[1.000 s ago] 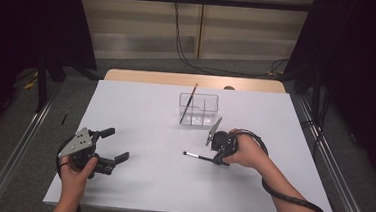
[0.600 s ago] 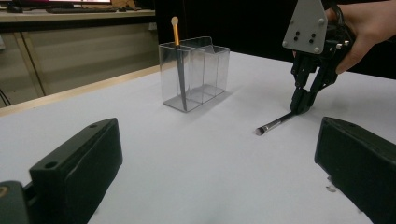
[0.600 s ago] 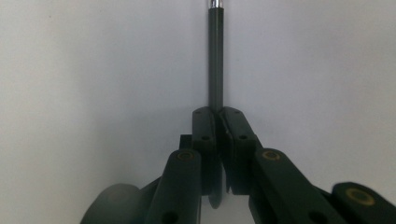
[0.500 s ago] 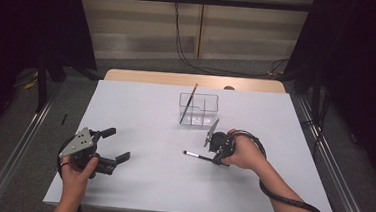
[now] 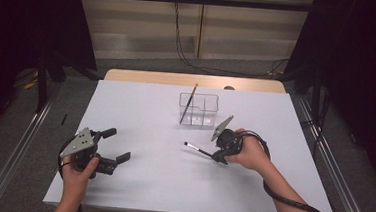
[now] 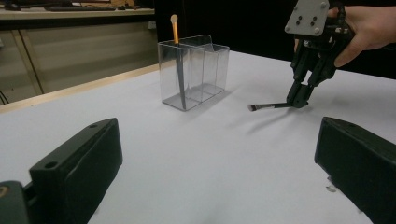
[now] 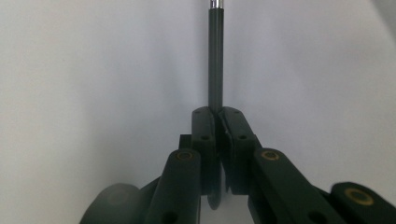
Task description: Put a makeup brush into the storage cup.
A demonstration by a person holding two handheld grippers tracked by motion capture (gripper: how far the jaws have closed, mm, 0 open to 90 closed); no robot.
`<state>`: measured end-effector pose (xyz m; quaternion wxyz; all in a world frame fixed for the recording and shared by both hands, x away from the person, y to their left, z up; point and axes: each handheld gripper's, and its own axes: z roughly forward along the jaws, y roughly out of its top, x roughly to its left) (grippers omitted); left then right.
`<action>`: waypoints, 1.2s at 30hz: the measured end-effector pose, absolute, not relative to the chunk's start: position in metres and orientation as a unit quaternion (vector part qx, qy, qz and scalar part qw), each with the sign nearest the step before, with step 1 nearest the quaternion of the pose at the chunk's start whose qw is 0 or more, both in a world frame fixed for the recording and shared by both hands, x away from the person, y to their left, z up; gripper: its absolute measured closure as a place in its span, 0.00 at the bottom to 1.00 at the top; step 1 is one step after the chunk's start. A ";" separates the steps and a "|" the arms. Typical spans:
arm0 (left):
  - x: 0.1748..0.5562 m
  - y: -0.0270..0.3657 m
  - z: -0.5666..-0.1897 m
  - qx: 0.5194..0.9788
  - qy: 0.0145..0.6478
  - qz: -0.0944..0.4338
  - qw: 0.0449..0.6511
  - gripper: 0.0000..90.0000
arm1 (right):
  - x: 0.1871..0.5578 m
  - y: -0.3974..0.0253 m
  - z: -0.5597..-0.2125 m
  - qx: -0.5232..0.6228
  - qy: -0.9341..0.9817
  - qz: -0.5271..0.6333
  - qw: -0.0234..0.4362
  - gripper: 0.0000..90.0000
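The right gripper (image 5: 218,156) has its two black jaws pressed together on the dark handle of a thin brush (image 5: 196,148); the right gripper view shows the handle (image 7: 215,56) running straight up from between the jaw tips, with a silver ferrule at the top edge of that view and the white table beneath. In the high view the brush lies low over the table (image 5: 145,183), its bristle end pointing toward the person's left, near the table's middle and a little in front of the clear container (image 5: 199,108). The left gripper view shows the same pinch from across the table: the right gripper (image 6: 299,100) points down, its grey plate on top, a hand wrapped around its body, and the brush (image 6: 268,107) sticks out nearly level with its tip close to the surface. The left gripper (image 5: 115,145) sits near the table's front left corner, held in the person's left hand, its jaws spread wide with nothing between them; in its own view the two jaws stand far apart at the bottom corners. The clear container (image 6: 194,70) stands upright toward the far side of the table, divided into compartments, and another brush with an orange handle (image 6: 176,51) leans in its end compartment, its top rising above the rim.
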<state>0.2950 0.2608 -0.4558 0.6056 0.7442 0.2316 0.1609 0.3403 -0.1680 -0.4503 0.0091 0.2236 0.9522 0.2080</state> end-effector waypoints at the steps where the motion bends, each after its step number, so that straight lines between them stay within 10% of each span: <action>1: 0.295 0.261 -0.456 0.744 0.232 0.161 0.605 0.01 | 0.340 -0.169 -0.450 0.223 0.950 0.219 0.014 0.94; 36: 0.295 0.257 -0.457 0.744 0.234 0.157 0.606 0.01 | 0.313 -0.193 -0.457 0.275 0.820 0.498 0.071 0.94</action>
